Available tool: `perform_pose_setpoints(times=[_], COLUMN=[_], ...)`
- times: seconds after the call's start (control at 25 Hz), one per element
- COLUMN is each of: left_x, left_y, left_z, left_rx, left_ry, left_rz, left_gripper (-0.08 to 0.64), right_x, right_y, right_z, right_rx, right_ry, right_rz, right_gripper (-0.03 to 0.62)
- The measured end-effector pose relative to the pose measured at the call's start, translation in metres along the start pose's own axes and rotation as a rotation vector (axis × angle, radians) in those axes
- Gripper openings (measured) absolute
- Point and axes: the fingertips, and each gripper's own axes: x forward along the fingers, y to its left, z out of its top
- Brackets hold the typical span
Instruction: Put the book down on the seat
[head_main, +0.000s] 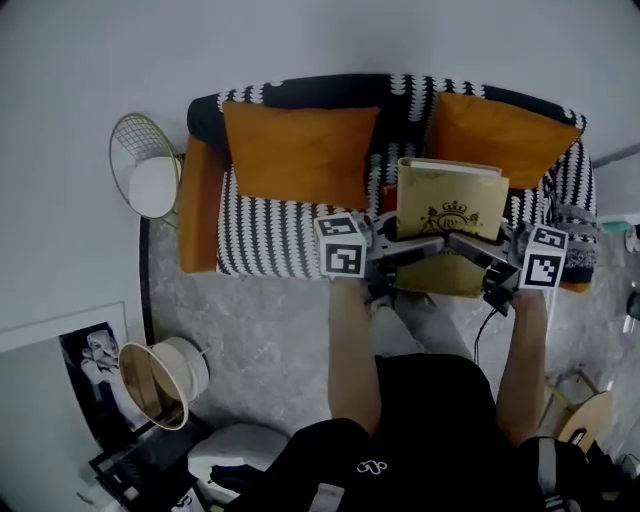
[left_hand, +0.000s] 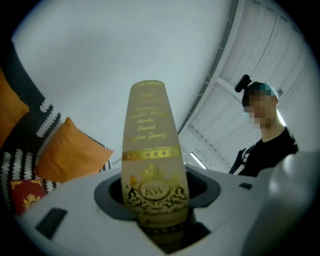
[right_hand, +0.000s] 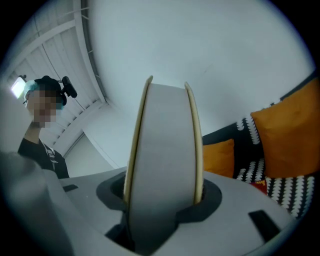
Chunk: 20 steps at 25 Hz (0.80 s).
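Clearly the carrying step is in hand: the person holds the gold hardcover book (head_main: 450, 205) with both grippers over the right half of the black-and-white sofa seat (head_main: 270, 235), and it does not seem to rest on anything yet. The left gripper (head_main: 425, 247) pinches the book at the spine side, where the "RW" crest shows between its jaws in the left gripper view. The right gripper (head_main: 470, 248) pinches the opposite side – in the right gripper view the pale page block and both cover edges sit between its jaws. Both pairs of jaws stand wide because the book is thick, but they press on it.

Two orange cushions lean on the backrest, the left cushion (head_main: 300, 150) and the right cushion (head_main: 500, 135); the book is just near of the right one.

Probably the next move is to lower the book with both hands together and lay it on the free seat near of the cushions – only then should the jaws spread.
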Motion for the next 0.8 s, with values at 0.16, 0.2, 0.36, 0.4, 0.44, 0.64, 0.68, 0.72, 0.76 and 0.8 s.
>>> perform_pose_setpoints(times=[0.16, 0.2, 0.36, 0.4, 0.44, 0.64, 0.68, 0.72, 0.76, 0.8], left_x=[0.002, 0.003, 0.003, 0.003, 0.003, -0.009, -0.013, -0.018, -0.021, -0.024], left_y=[0.026, 0.032, 0.055, 0.059, 0.064, 0.08, 0.084, 0.09, 0.097, 0.105], left_z=[-0.022, -0.027, -0.051, -0.058, -0.064, -0.085, -0.088, -0.09, -0.091, -0.091], left_rx=[-0.06, -0.074, -0.127, -0.147, -0.171, -0.27, -0.285, -0.297, -0.306, -0.311], left_ry=[0.012, 0.01, -0.015, -0.023, -0.033, -0.133, -0.15, -0.163, -0.17, -0.171], left_rz=[0.031, 0.039, 0.066, 0.068, 0.068, 0.079, 0.088, 0.098, 0.106, 0.11], left_gripper=[0.241, 0.241, 0.241, 0.241, 0.239, 0.238, 0.238, 0.238, 0.238, 0.238], right_x=[-0.002, -0.003, -0.005, -0.006, -0.007, -0.016, -0.017, -0.018, -0.017, -0.015], right_y=[-0.028, -0.035, -0.06, -0.064, -0.069, -0.084, -0.086, -0.091, -0.097, -0.104], right_z=[-0.02, -0.024, -0.046, -0.052, -0.057, -0.08, -0.085, -0.089, -0.092, -0.094], right_rx=[0.067, 0.081, 0.111, 0.112, 0.111, 0.121, 0.133, 0.142, 0.146, 0.148], right_ry=[0.004, 0.007, 0.035, 0.042, 0.047, 0.061, 0.07, 0.079, 0.084, 0.085], right_rz=[0.009, 0.011, 0.038, 0.043, 0.044, 0.061, 0.066, 0.064, 0.059, 0.055], right_gripper=[0.227, 0.229, 0.239, 0.245, 0.25, 0.275, 0.275, 0.275, 0.275, 0.275])
